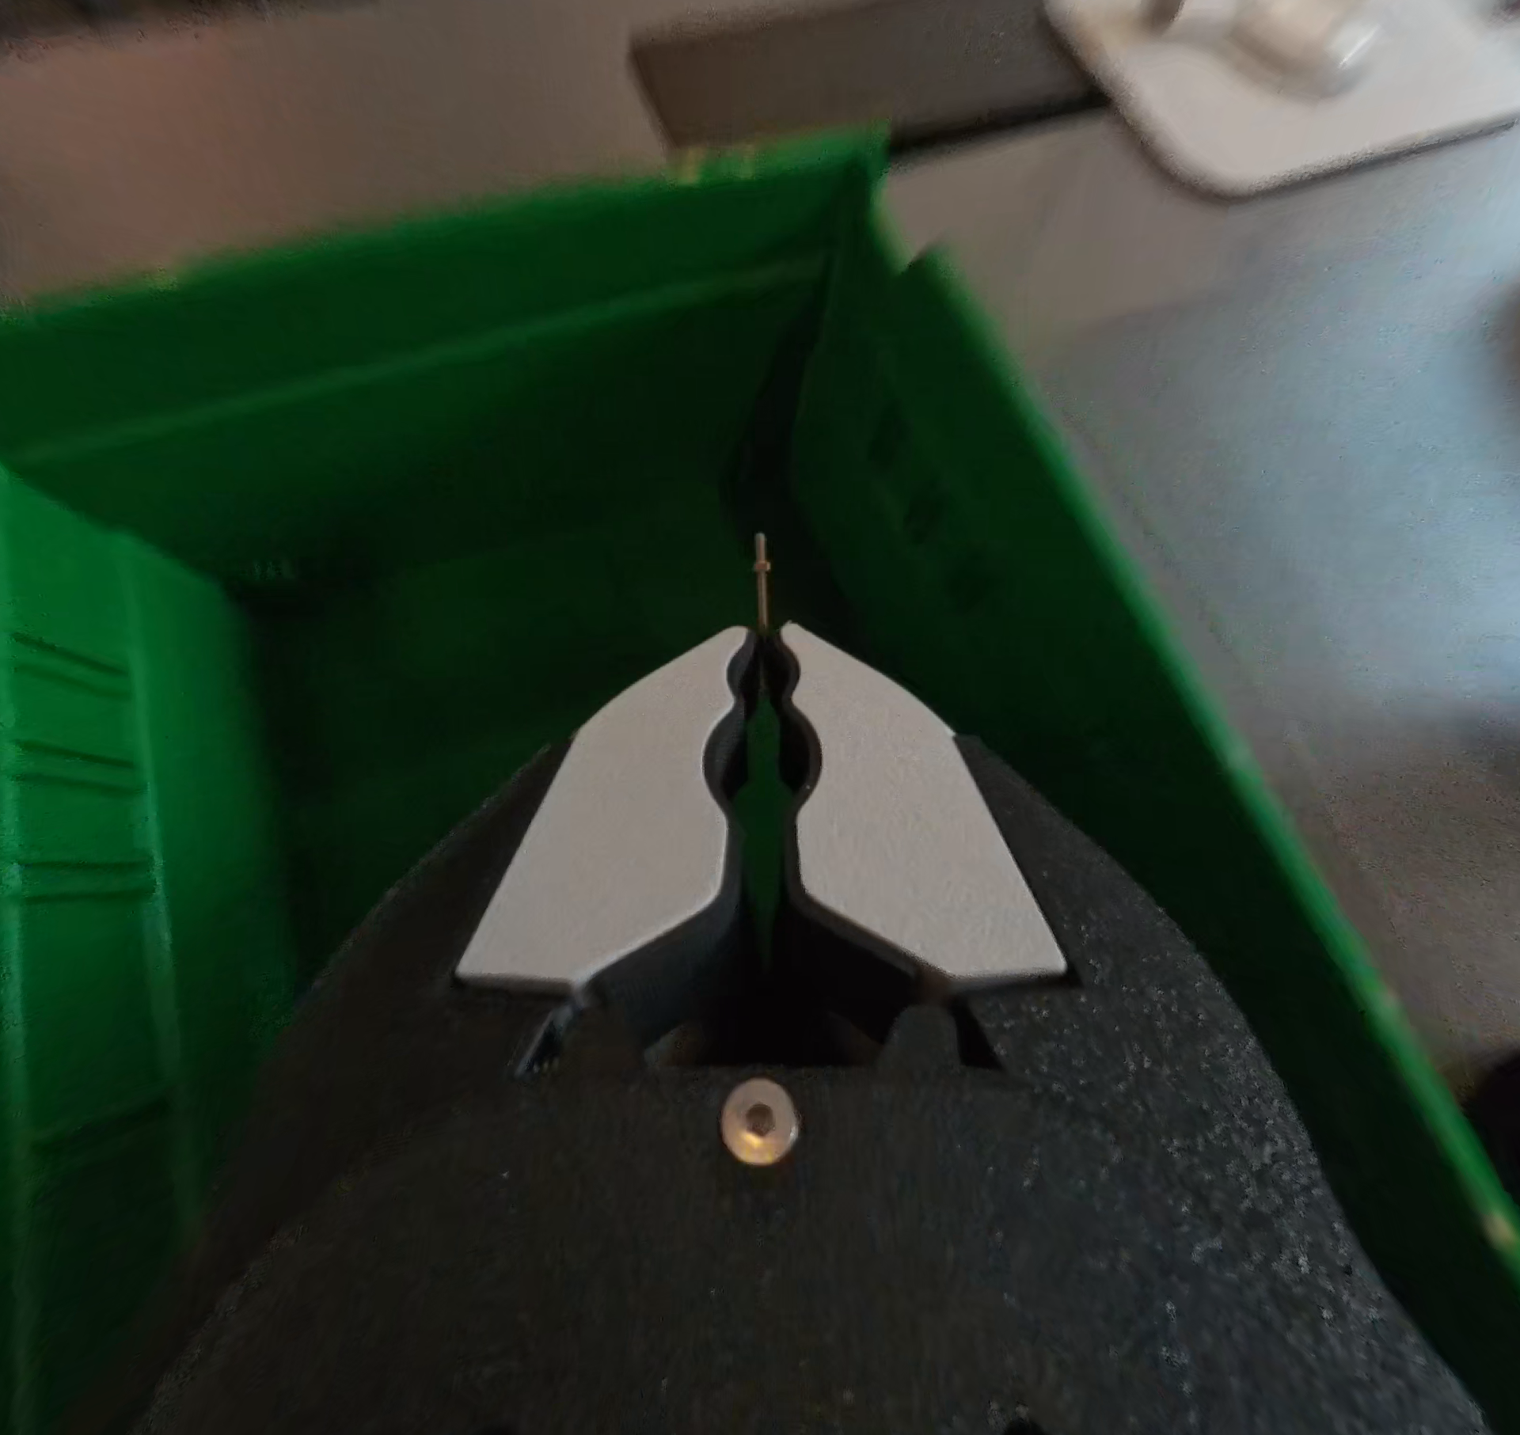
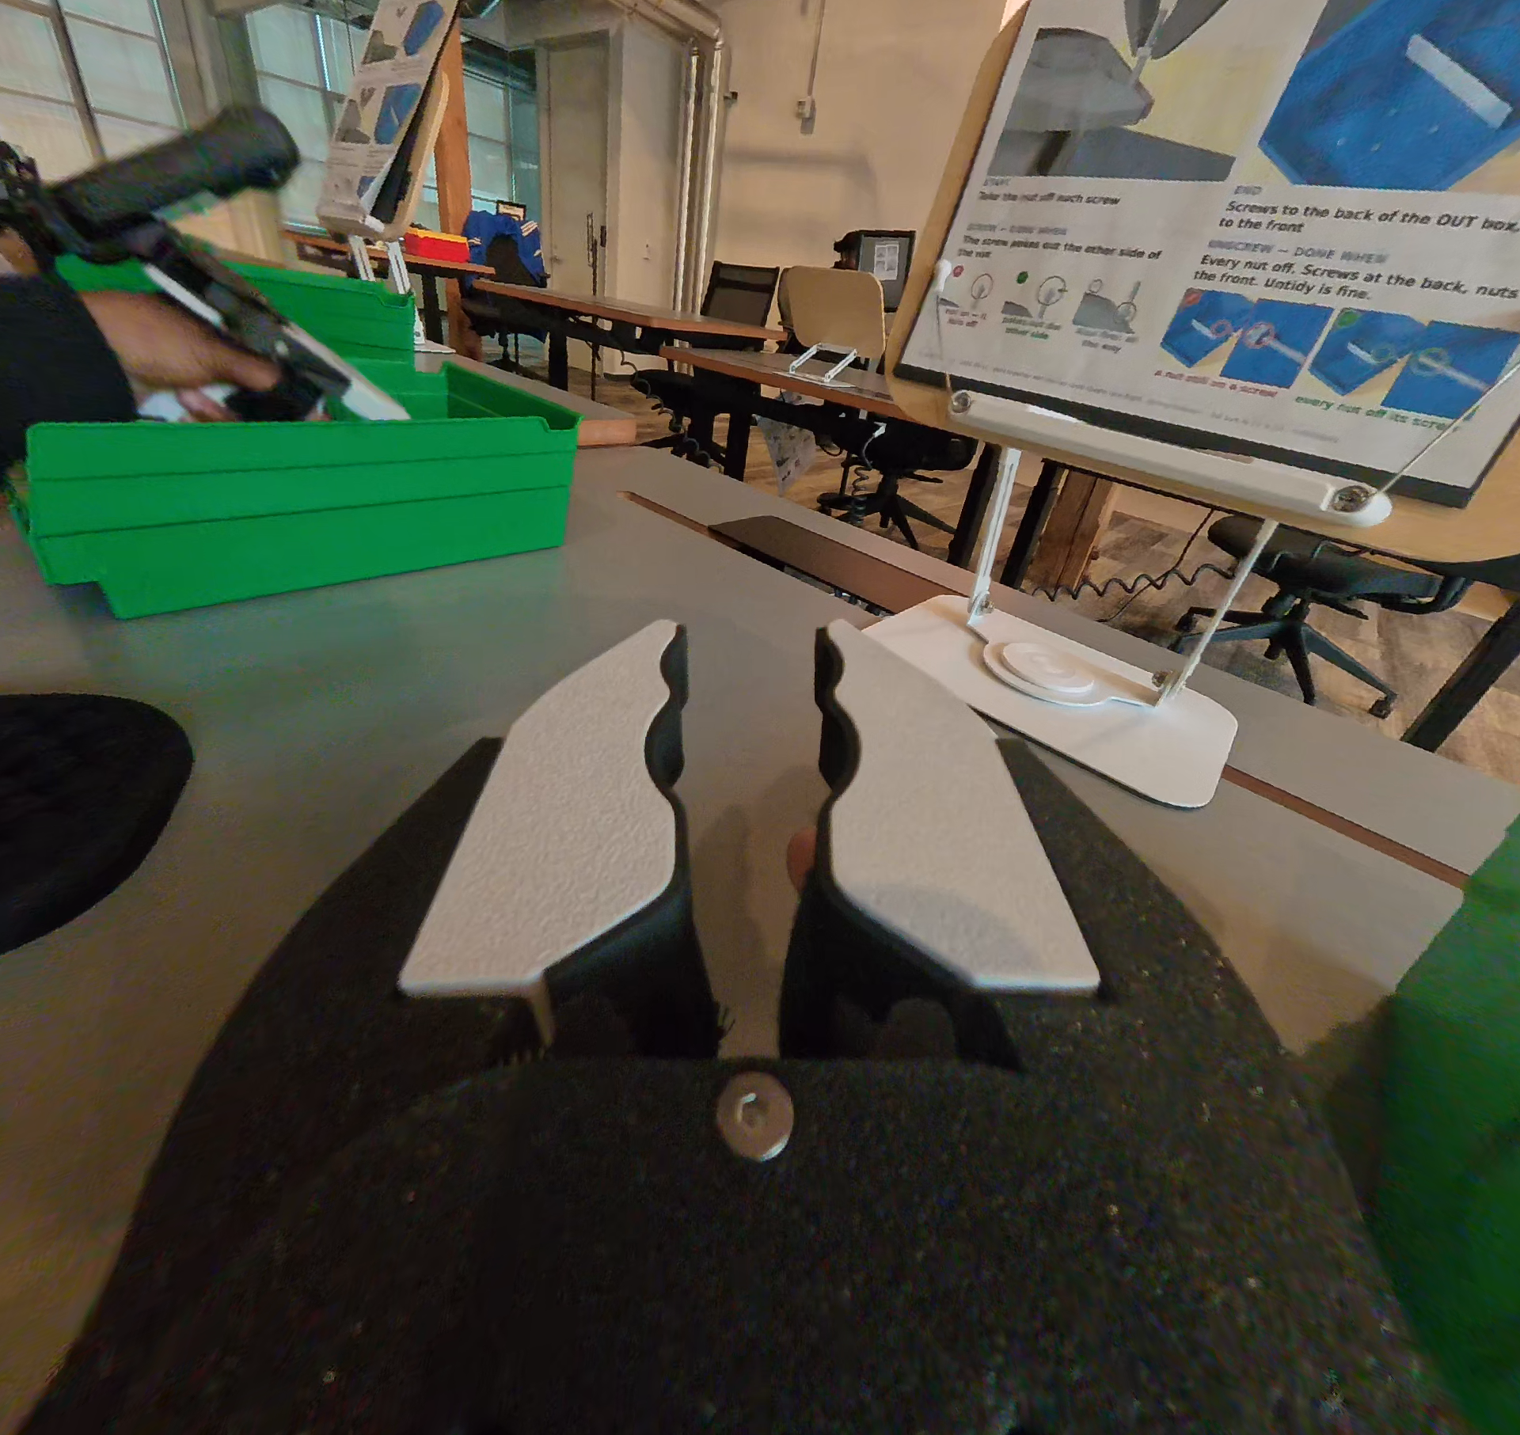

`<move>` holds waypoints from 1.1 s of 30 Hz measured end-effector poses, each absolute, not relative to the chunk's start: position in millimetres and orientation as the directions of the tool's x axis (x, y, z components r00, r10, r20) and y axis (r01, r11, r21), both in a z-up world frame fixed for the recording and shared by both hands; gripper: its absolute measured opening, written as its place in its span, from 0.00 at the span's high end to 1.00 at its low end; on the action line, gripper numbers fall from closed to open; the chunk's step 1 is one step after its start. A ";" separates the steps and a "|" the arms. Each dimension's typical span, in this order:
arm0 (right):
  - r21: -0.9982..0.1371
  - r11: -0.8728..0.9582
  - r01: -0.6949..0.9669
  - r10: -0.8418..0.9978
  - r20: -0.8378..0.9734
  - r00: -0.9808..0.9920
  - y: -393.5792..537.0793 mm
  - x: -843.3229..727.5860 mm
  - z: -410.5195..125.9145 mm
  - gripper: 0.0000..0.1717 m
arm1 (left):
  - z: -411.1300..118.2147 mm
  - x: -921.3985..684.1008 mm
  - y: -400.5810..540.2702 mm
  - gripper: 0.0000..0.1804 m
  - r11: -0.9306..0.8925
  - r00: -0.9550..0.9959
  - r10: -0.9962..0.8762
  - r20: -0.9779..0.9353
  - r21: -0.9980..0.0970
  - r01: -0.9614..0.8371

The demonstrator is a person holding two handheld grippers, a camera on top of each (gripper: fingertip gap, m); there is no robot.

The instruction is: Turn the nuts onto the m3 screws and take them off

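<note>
Brass-coloured and thin, the screw [image 1: 762, 585] juts from the tips of the left gripper [image 1: 765, 632], whose fingers [image 1: 658, 787] pinch its lower end inside the green bin [image 1: 411, 376]; a nut [image 1: 762, 565] sits near its top. So little is clamped that the screw could pivot or slip and drop into the bin. The right gripper [image 2: 750, 655] waits over the counter [image 2: 329, 696], fingers apart and empty; a skewed approach to the nut could knock the screw loose.
</note>
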State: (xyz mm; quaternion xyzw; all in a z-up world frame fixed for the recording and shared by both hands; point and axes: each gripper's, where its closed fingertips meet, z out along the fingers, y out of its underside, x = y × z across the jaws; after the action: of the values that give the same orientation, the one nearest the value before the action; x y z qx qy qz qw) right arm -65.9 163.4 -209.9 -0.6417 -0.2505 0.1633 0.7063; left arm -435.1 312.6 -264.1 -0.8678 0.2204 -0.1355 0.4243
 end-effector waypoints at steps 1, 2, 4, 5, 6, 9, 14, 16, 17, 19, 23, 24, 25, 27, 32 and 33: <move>-0.988 0.124 0.094 0.556 0.148 0.818 163.0 -66.9 -210.2 0.84 | -246.4 -426.5 309.8 0.99 -0.483 0.853 -0.520 0.055 -0.842 -0.240; -0.988 0.123 0.097 0.560 0.150 0.815 162.7 -67.9 -210.5 0.84 | -228.7 -415.9 305.2 0.99 -0.424 0.834 -0.547 0.064 -0.881 -0.210; -0.987 0.120 0.103 0.569 0.153 0.808 161.9 -70.2 -211.6 0.84 | -194.6 -388.1 290.5 0.99 -0.304 0.779 -0.622 0.085 -0.942 -0.139; -0.987 0.119 0.106 0.574 0.155 0.804 161.5 -71.4 -211.9 0.84 | -180.2 -371.7 280.1 0.99 -0.255 0.740 -0.665 0.099 -0.961 -0.101; -0.987 0.119 0.108 0.579 0.157 0.800 161.0 -72.7 -211.8 0.84 | -167.4 -354.4 268.6 0.99 -0.209 0.698 -0.708 0.106 -0.976 -0.065; -0.988 0.117 0.097 0.602 0.148 0.785 157.8 -76.6 -210.1 0.84 | -142.7 -302.8 231.3 0.99 -0.124 0.560 -0.819 0.123 -0.992 0.037; -0.992 0.121 0.027 0.654 0.100 0.750 149.1 -81.2 -201.1 0.86 | -140.5 -228.9 179.5 0.99 -0.078 0.374 -0.922 0.103 -0.994 0.082; -0.993 0.118 -0.030 0.697 0.061 0.715 143.2 -84.9 -195.4 0.86 | -143.7 -204.8 161.3 0.99 -0.067 0.294 -0.952 0.089 -0.994 0.085; -0.992 0.110 -0.067 0.727 0.035 0.686 139.0 -87.8 -192.0 0.87 | -147.5 -192.6 152.5 0.99 -0.076 0.248 -0.964 0.095 -0.993 0.086; -0.985 0.085 -0.147 0.786 -0.024 0.618 129.6 -93.3 -184.2 0.87 | -159.2 -170.3 138.2 0.99 -0.078 0.180 -0.979 0.092 -0.993 0.083; -0.957 0.013 -0.289 0.874 -0.129 0.468 112.1 -98.7 -170.9 0.90 | -179.6 -141.0 122.4 1.00 -0.093 0.098 -0.990 0.105 -0.989 0.118; -0.951 -0.021 -0.308 0.886 -0.161 0.436 110.4 -99.8 -171.0 0.91 | -183.5 -136.4 120.9 1.00 -0.106 0.084 -0.989 0.118 -0.986 0.127; -0.948 -0.057 -0.314 0.889 -0.191 0.415 110.6 -101.2 -173.0 0.91 | -186.2 -132.8 119.0 1.00 -0.123 0.067 -0.989 0.133 -0.983 0.139; -0.949 -0.096 -0.300 0.892 -0.215 0.397 111.3 -105.4 -178.5 0.91 | -188.0 -128.2 112.9 1.00 -0.138 0.027 -0.989 0.144 -0.978 0.155; -0.966 -0.115 -0.231 0.904 -0.199 0.379 108.6 -120.7 -189.9 0.91 | -194.2 -121.7 104.5 1.00 -0.155 -0.015 -0.988 0.155 -0.976 0.152; -0.968 -0.114 -0.225 0.907 -0.194 0.374 107.7 -122.8 -190.6 0.91 | -196.6 -120.1 102.9 1.00 -0.160 -0.022 -0.987 0.158 -0.977 0.144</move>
State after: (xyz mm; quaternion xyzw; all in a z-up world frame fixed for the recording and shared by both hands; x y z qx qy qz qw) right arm -122.8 107.7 -190.6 -0.5760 -0.2960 0.4745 0.5962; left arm -120.1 102.9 -196.6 -0.4980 0.4231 -0.5760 0.4911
